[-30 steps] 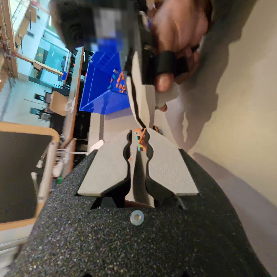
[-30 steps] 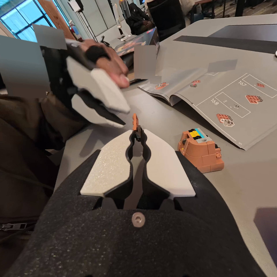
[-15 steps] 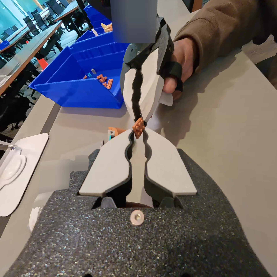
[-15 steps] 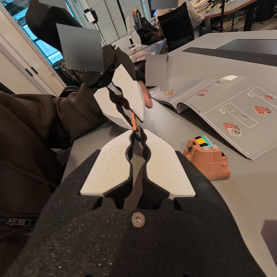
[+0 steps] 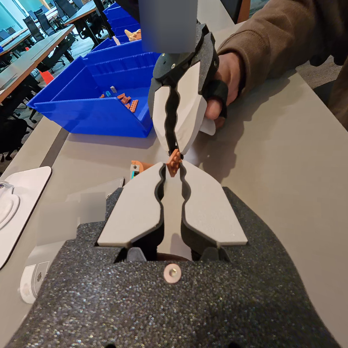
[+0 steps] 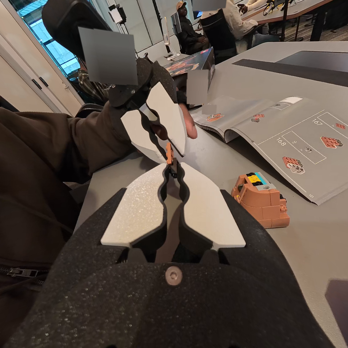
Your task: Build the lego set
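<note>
Above the grey table, the left gripper and right gripper both pinch a small orange studded plate, tip to tip, probably for pressing a dark piece onto it.

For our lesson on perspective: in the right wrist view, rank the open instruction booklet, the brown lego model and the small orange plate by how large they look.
1. Open instruction booklet, largest.
2. Brown lego model, though it lies nearer the camera, which flatters it.
3. Small orange plate, seen edge-on between the two grippers' tips, clearly smallest.
</note>
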